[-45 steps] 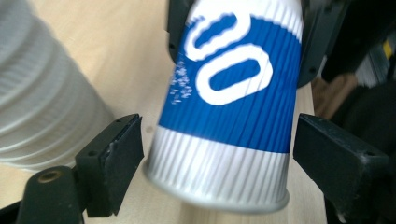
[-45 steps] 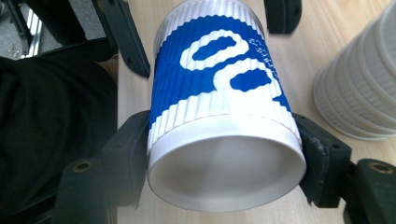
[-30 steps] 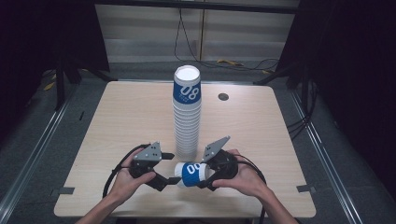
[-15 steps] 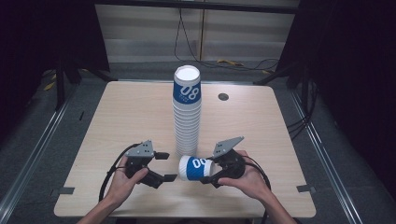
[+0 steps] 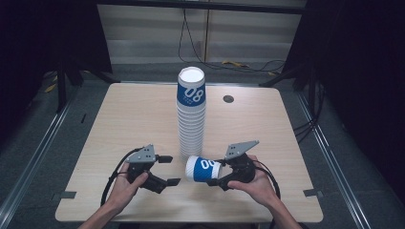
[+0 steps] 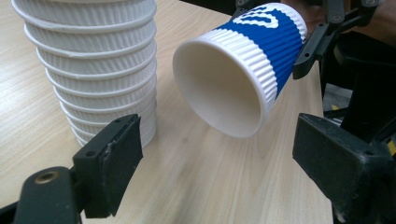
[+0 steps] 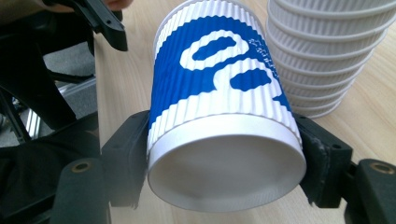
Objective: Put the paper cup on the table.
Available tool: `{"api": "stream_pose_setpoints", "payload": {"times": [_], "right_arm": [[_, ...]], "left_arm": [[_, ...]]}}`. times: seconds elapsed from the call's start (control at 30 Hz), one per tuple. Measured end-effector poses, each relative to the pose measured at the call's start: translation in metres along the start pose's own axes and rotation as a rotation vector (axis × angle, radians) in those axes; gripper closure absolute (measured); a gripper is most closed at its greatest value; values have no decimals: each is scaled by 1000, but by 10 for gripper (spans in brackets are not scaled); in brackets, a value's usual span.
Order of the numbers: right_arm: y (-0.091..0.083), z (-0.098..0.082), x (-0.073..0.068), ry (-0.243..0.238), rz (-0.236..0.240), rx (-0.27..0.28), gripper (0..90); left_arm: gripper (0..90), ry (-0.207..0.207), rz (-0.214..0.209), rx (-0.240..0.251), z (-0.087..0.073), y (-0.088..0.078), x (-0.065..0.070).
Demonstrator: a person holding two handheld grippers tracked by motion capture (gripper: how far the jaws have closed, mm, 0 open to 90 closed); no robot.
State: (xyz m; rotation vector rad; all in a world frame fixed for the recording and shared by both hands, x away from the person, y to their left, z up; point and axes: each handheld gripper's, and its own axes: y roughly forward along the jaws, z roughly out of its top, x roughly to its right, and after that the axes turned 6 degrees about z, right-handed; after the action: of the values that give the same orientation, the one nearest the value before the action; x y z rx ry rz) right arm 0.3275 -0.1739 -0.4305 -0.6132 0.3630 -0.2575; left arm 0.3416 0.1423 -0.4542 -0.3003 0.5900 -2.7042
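Since the earlier pictures, the left tongs (image 5: 167,170) had drawn back from the blue cup (image 5: 204,169), and the right tongs (image 5: 220,172) had carried that cup a little further to the person's right, so a clear gap lay between the cup's mouth and the left tongs.

The right tongs were closed on the blue cup near its base, one jaw on each side of the ribbed wall, as the right gripper view showed. The cup lay on its side, just in front of the foot of the cup stack (image 5: 191,114), with its open mouth turned toward the left tongs. It looked lifted slightly off the bench (image 5: 124,114), though this could not be told for sure. Holding it by the narrow end probably left the wide rim free for the other tool to take or to steady.

The left tongs were wide open and held nothing; in the left gripper view the cup's mouth (image 6: 219,86) stood between and beyond the two jaws, not touching them.

The cup stack was the tall thing nearby: it stood upright just behind the blue cup and close beside it, so any swing of the cup backward risked to knock it over. A small dark round spot (image 5: 228,98) lay on the bench, well apart behind the stack and to its right. Nothing else lay between the two tongs.
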Motion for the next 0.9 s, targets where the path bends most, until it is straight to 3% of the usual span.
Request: {"api": "stream_pose_setpoints", "payload": {"times": [0.27,0.4,0.43,0.57,0.7,0.9], "right_arm": [[-2,-1,2,-11,16,48,285],[-4,-2,3,-5,22,82,286],[-5,-3,4,-3,23,95,286],[-6,-4,5,-2,34,129,285],[-8,-6,5,-19,65,184,285],[-8,-8,6,-24,93,260,285]], "left_arm": [[156,5,-4,-11,0,-2,0],[156,61,41,-16,-1,0,5],[156,62,33,-15,-1,2,5],[156,27,4,-9,-3,4,4],[156,-13,5,24,-6,2,3],[156,-20,-32,70,-5,-3,5]]}}
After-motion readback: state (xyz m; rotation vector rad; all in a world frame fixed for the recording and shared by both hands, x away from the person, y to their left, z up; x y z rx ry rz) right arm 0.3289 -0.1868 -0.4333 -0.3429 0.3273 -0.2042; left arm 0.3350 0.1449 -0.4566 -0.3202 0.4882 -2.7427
